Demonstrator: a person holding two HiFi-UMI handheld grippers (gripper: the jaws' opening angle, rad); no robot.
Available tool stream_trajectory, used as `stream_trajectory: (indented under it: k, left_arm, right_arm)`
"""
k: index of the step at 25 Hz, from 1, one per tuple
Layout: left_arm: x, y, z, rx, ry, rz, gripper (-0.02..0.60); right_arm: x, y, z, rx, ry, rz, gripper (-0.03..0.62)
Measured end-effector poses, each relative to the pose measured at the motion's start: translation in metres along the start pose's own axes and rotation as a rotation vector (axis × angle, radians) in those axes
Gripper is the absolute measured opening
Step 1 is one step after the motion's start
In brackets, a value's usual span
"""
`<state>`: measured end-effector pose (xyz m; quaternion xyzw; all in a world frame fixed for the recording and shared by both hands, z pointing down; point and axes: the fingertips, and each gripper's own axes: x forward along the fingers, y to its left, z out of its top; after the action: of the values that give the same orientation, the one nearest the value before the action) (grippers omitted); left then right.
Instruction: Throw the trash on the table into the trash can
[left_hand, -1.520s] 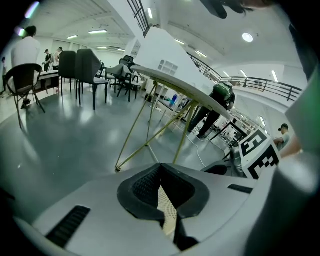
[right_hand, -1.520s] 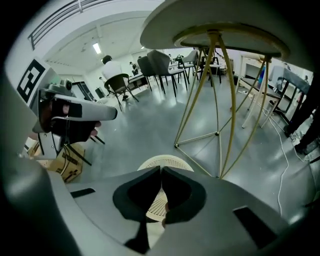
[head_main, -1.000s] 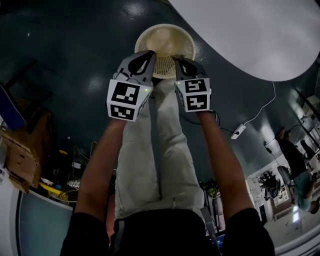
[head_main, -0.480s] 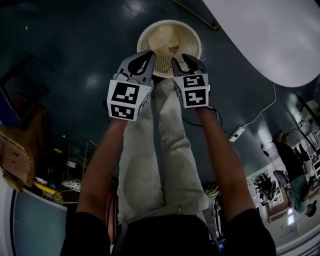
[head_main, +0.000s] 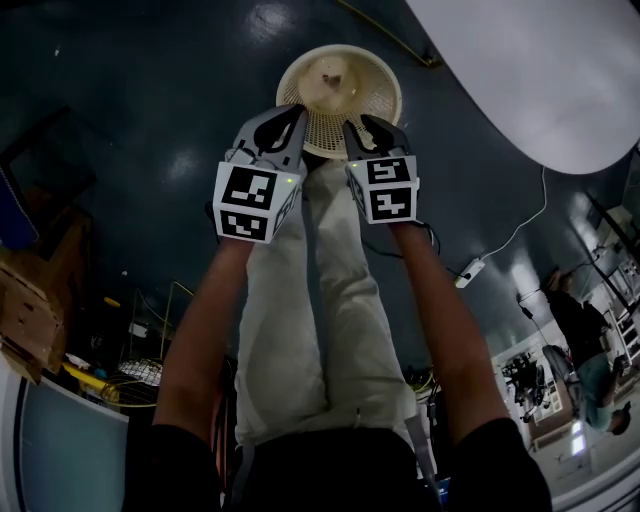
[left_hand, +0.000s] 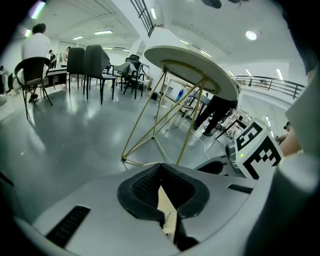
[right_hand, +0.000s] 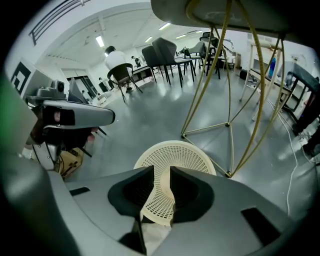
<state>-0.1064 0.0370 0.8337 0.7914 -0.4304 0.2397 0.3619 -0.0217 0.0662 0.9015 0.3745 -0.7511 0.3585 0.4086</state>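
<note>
Evidently the drop is made: a small crumpled piece of trash (head_main: 331, 80) lies inside the cream mesh trash can (head_main: 378, 108), just ahead of and below both grippers. Whether more remains cannot be told; the visible part of the white table (head_main: 540, 70), off beyond the right gripper (head_main: 365, 123), shows none. Both forearms reach forward and down, side by side, marker cubes up. The right gripper's jaws stand apart with nothing between them and are closing. The left gripper (head_main: 293, 110) has its tips together, holding nothing.
</note>
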Motion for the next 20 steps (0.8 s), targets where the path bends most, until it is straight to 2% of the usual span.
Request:
stream_trajectory:
  k: [6,11,20]
  left_arm:
    - [-0.024,-0.006,0.018,0.017,-0.004,0.008,0.015]
    - [-0.043,-0.016,0.037,0.02,-0.003,0.027,0.015]
    - [-0.073,-0.054,0.078,0.051,-0.008,0.007,0.015]
  right_arm:
    - [-0.029,0.007,0.019,-0.014,-0.039,-0.01,0.048]
    - [-0.06,0.015,0.036,-0.019,-0.06,0.01,0.028]
    - [-0.127,0.022,0.07,-0.007,-0.132,0.037,0.02]
